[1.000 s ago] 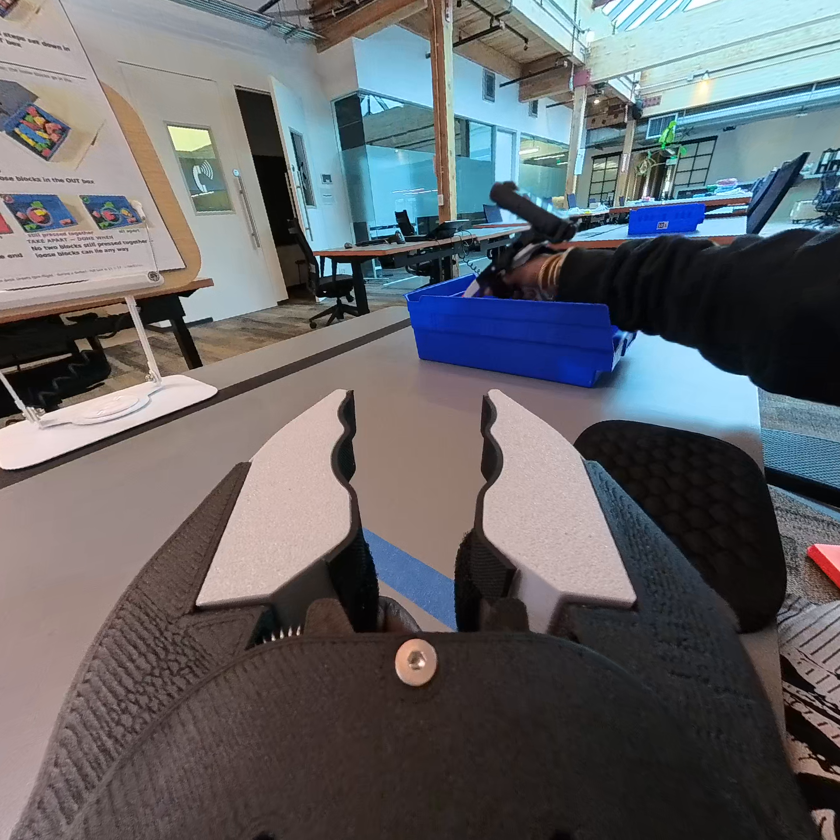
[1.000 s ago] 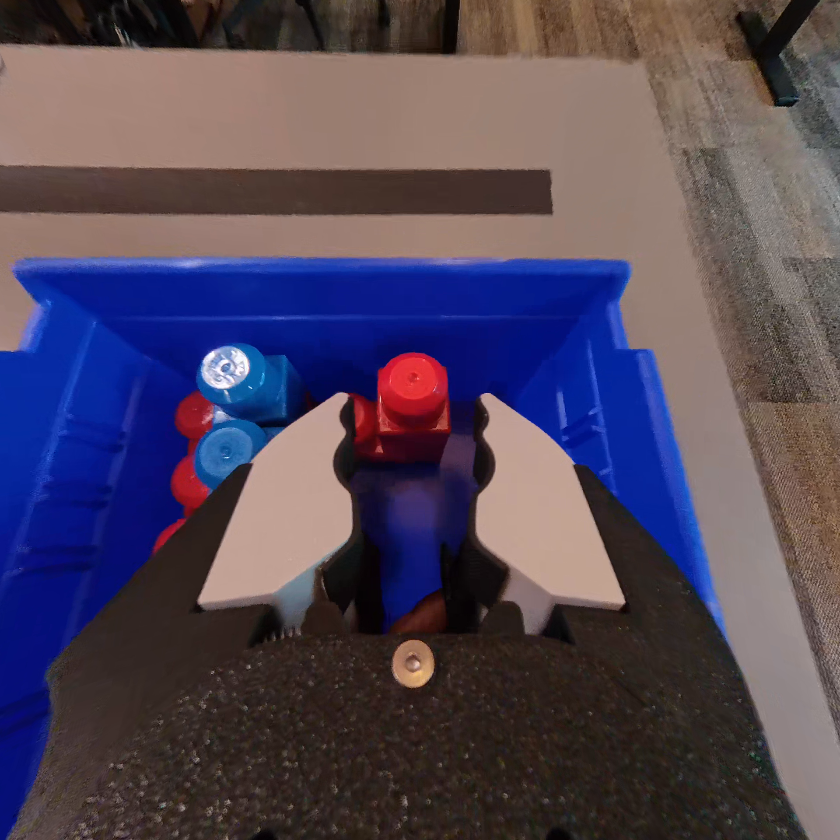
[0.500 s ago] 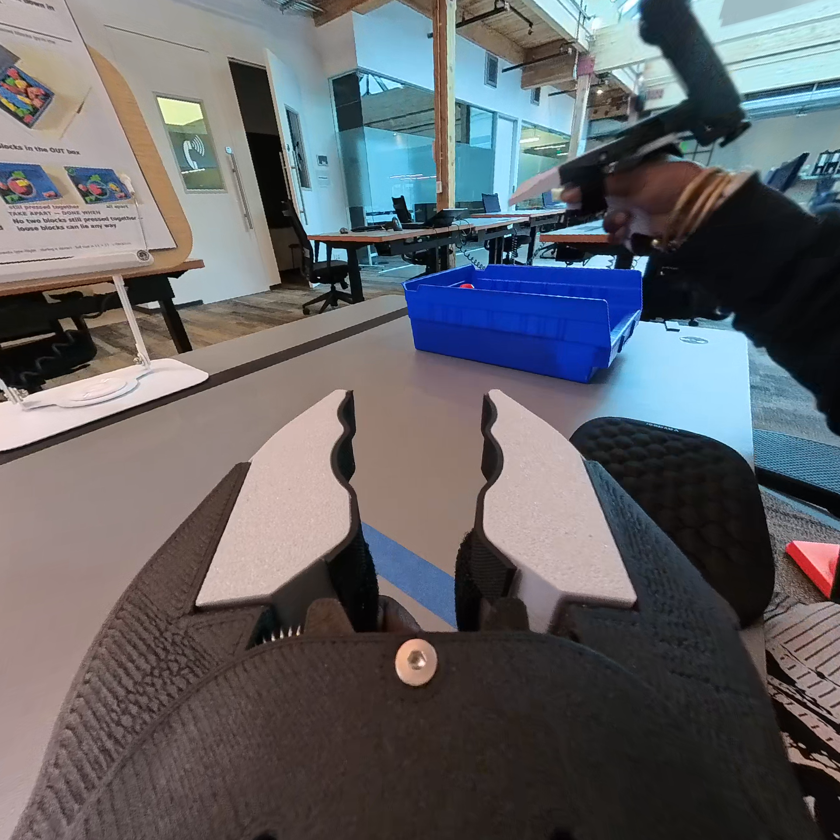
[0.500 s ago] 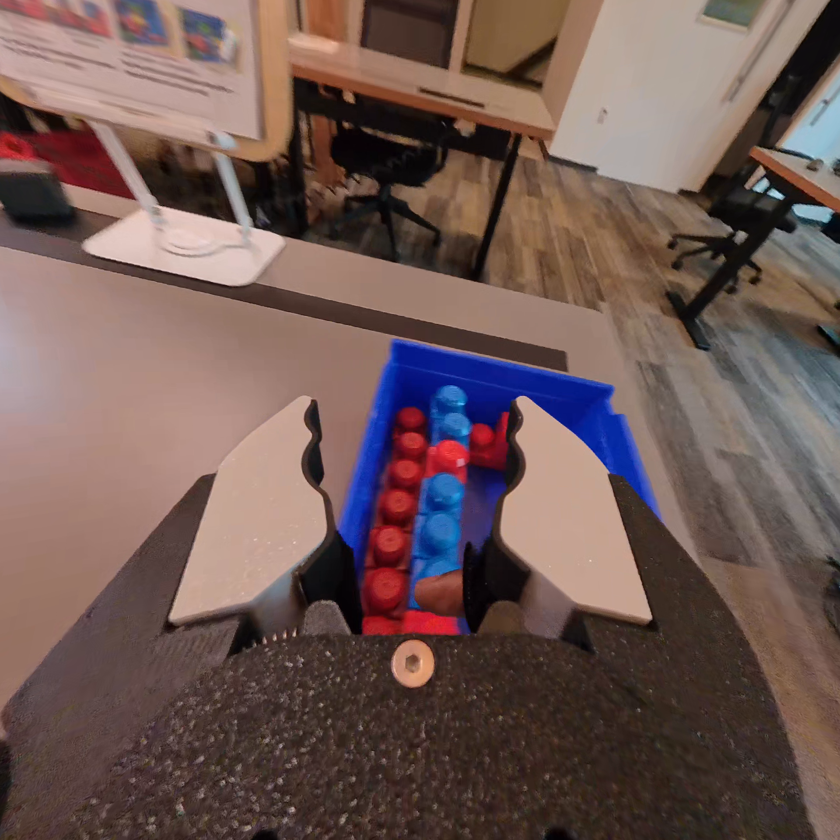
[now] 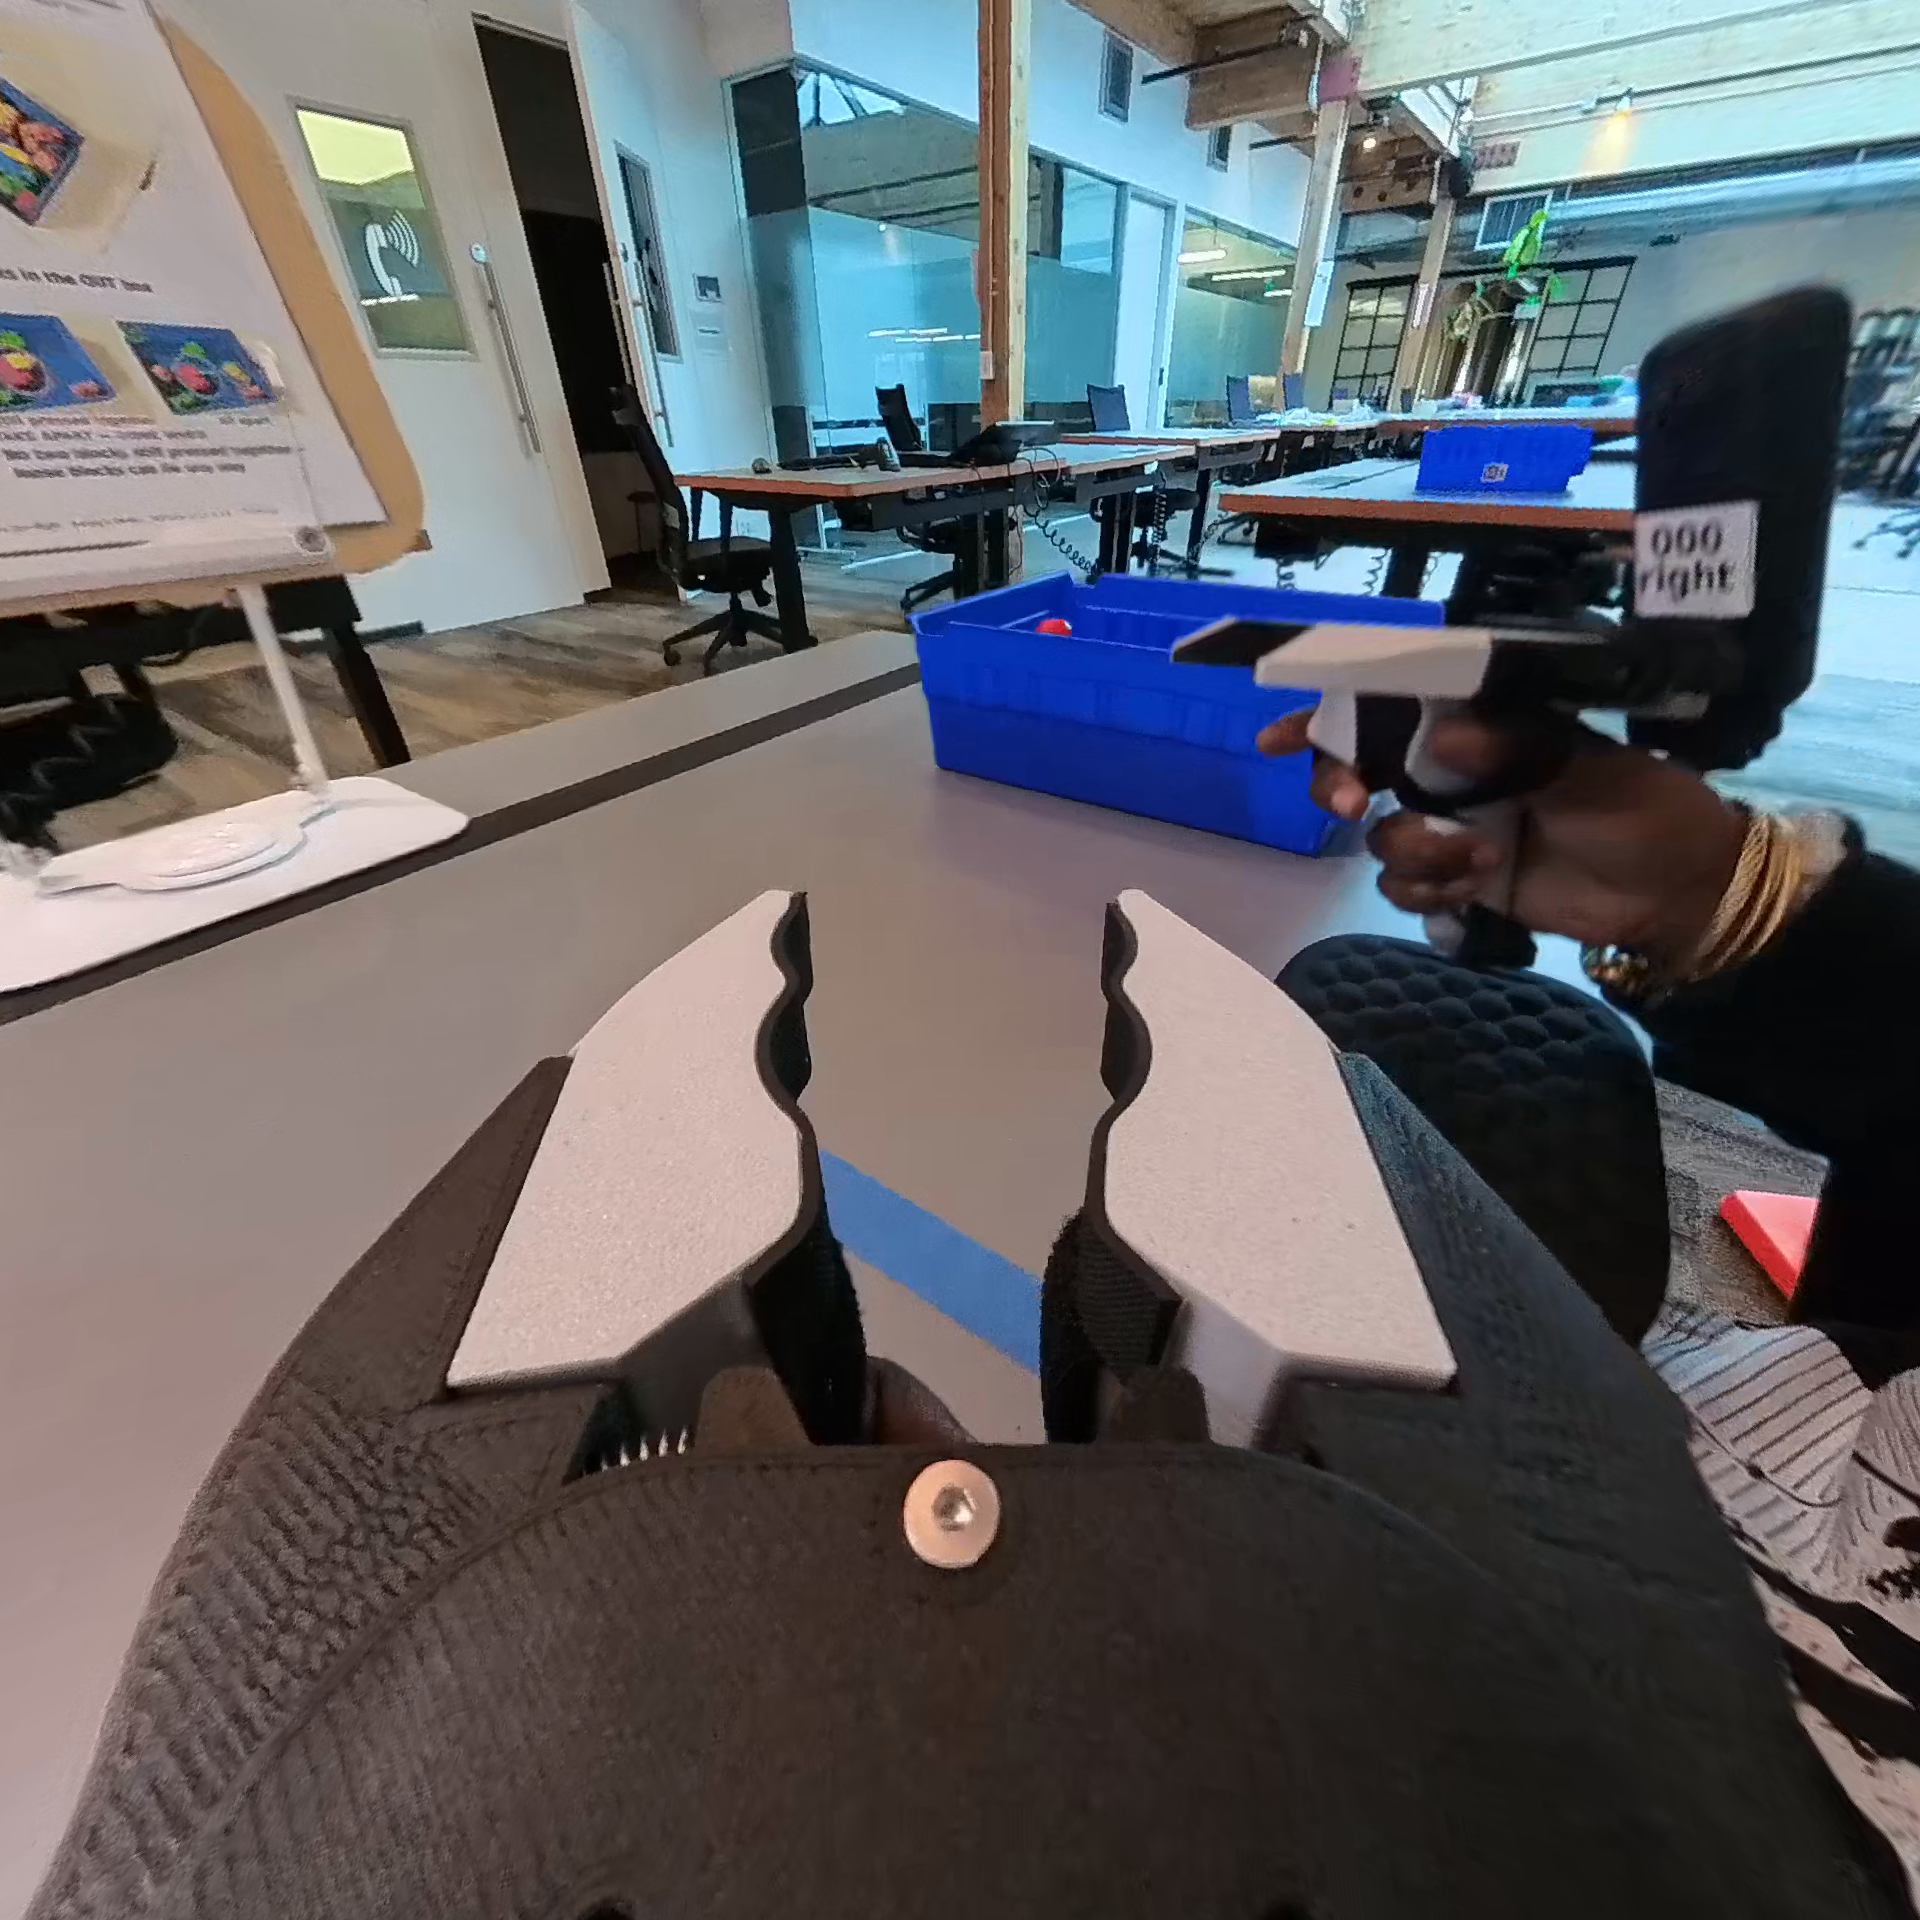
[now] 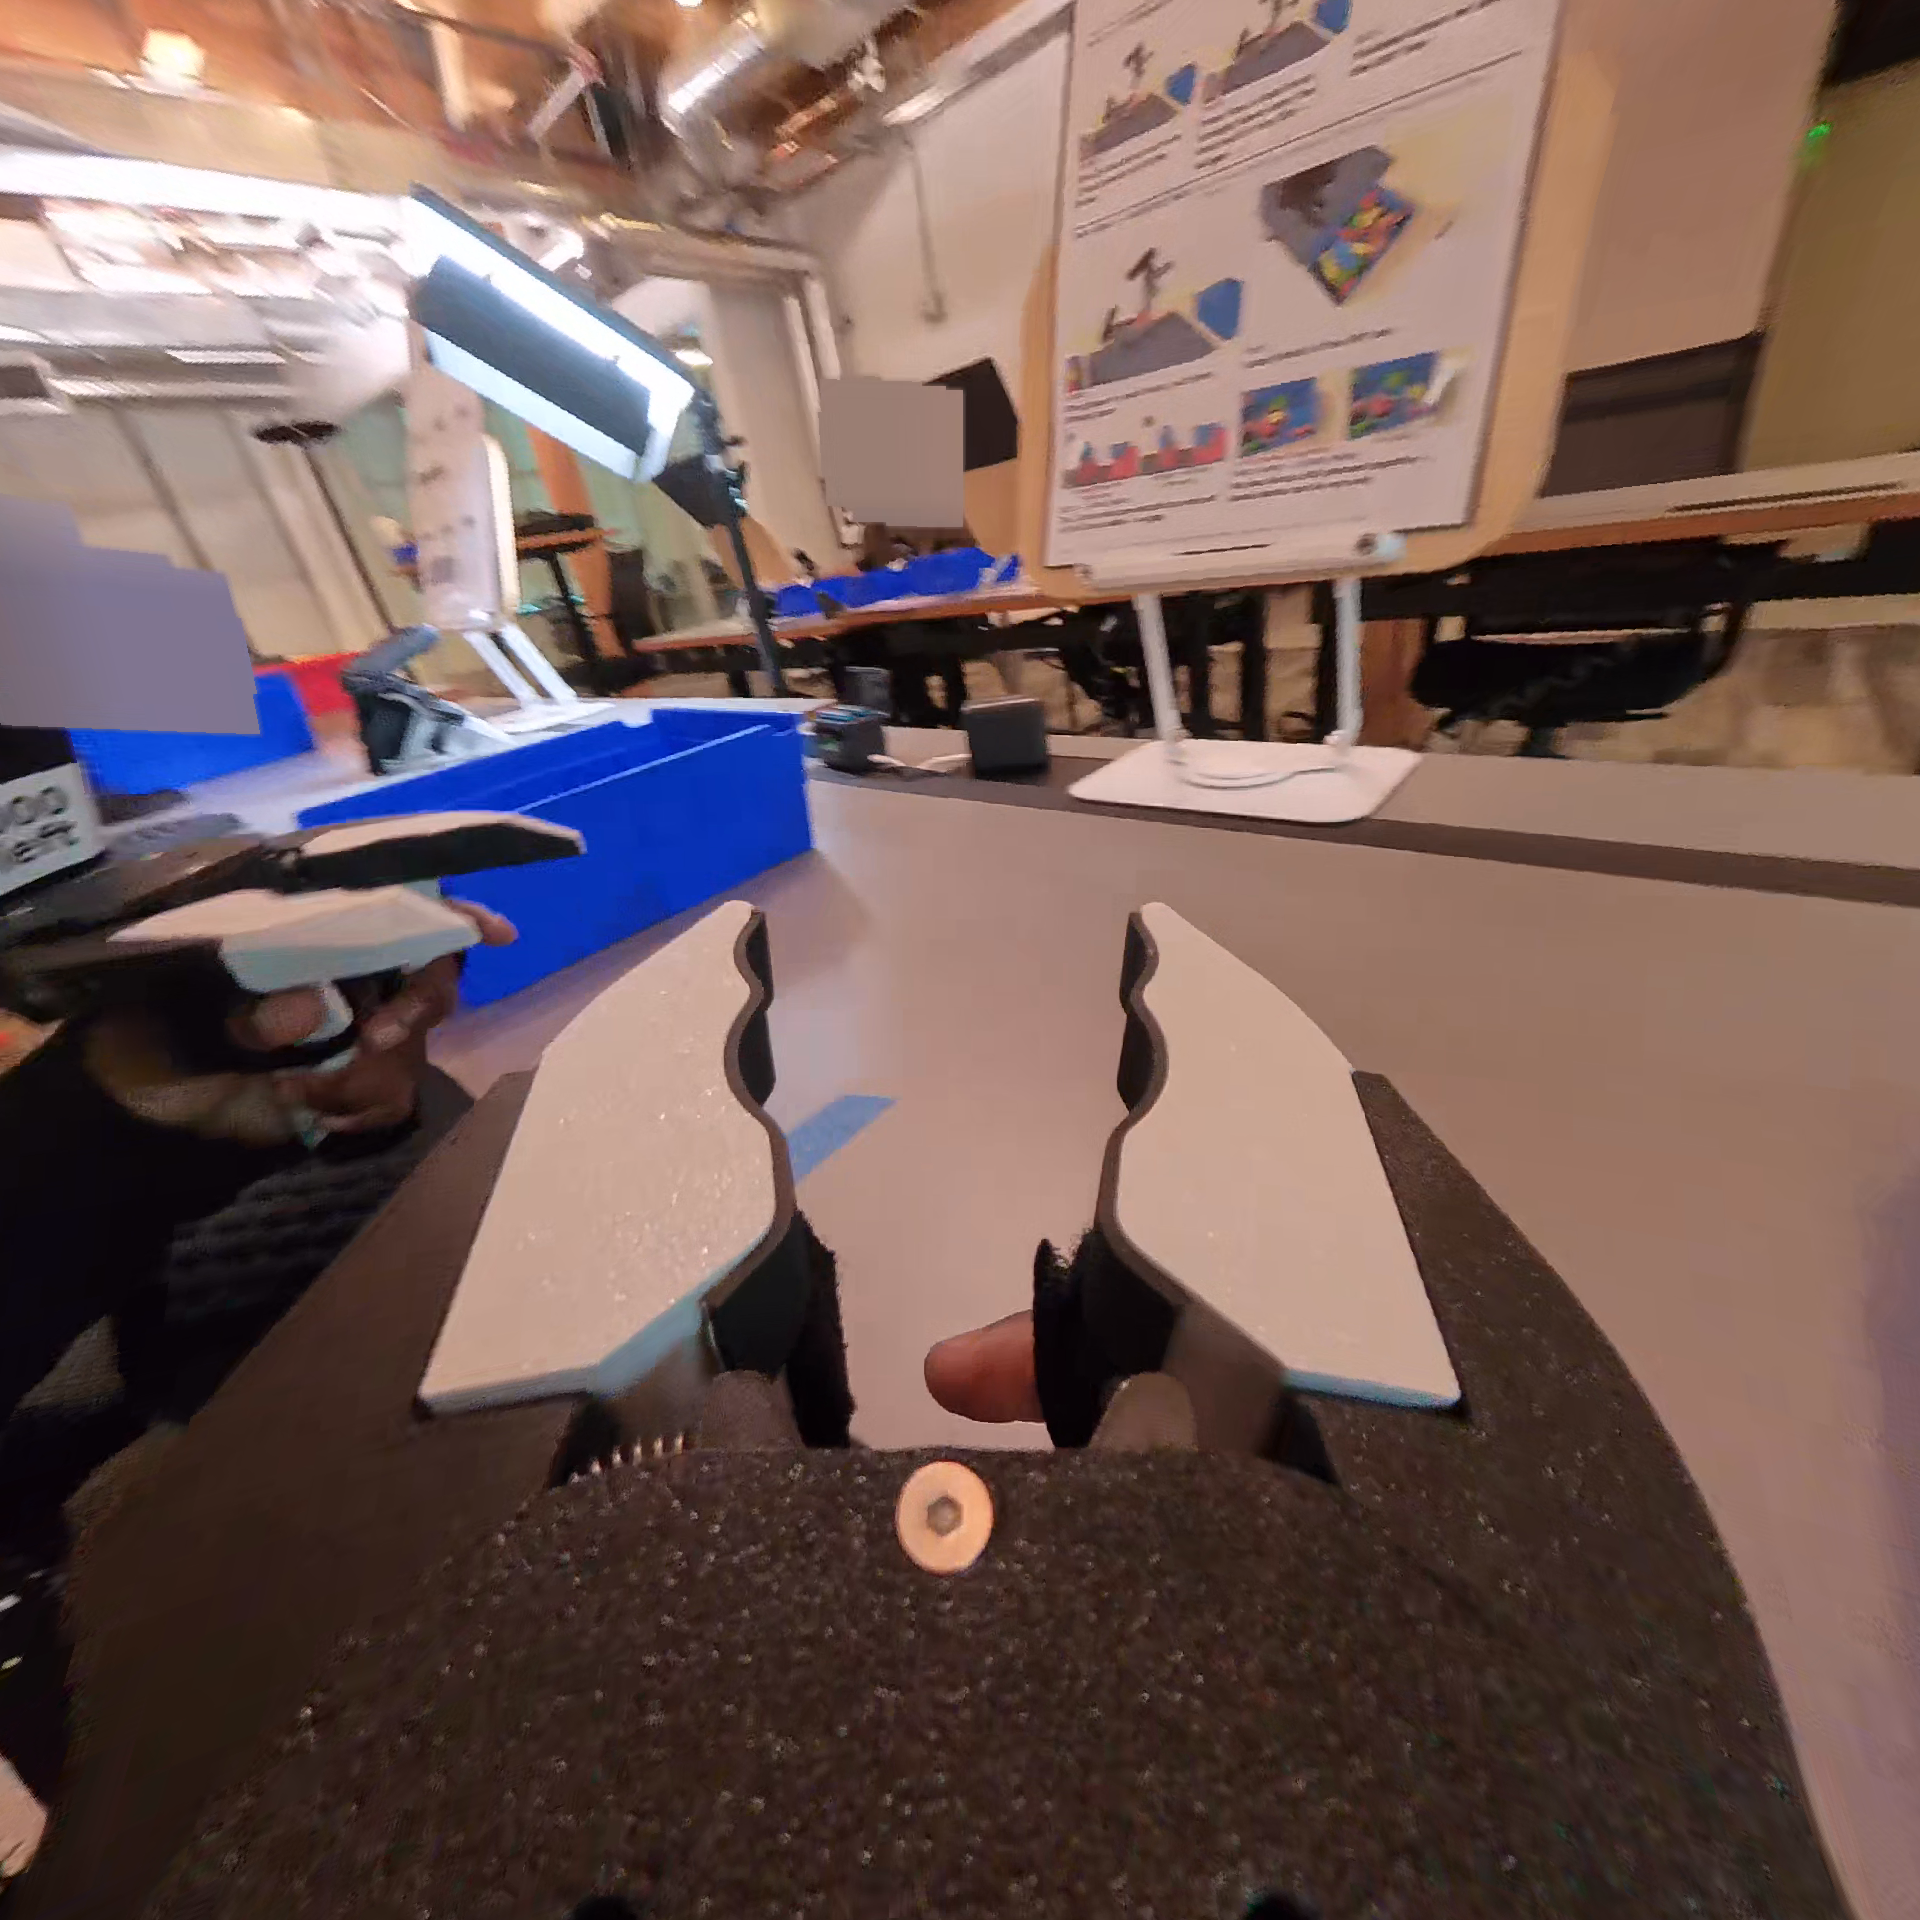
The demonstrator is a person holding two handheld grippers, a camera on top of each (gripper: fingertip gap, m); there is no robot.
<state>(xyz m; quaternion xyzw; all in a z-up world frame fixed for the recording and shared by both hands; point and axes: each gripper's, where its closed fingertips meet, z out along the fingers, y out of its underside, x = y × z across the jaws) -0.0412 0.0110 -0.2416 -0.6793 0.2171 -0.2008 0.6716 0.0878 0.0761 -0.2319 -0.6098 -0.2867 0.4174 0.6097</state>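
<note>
Blue bin [image 5: 1122,707] on the grey table [image 5: 623,987], a red piece [image 5: 1054,627] showing inside. A second blue bin [image 6: 644,810] sits left. Left gripper [image 5: 954,914] and right gripper [image 6: 943,925] hang open and bare above a blue tape strip [image 5: 925,1247].

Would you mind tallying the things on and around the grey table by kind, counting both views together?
Tongs: 2, left and right, both open with nothing between them
Blue bins: 2
White sign stand base: 1
Blue tape strip: 1
Small dark boxes: 2
Total: 8
</note>
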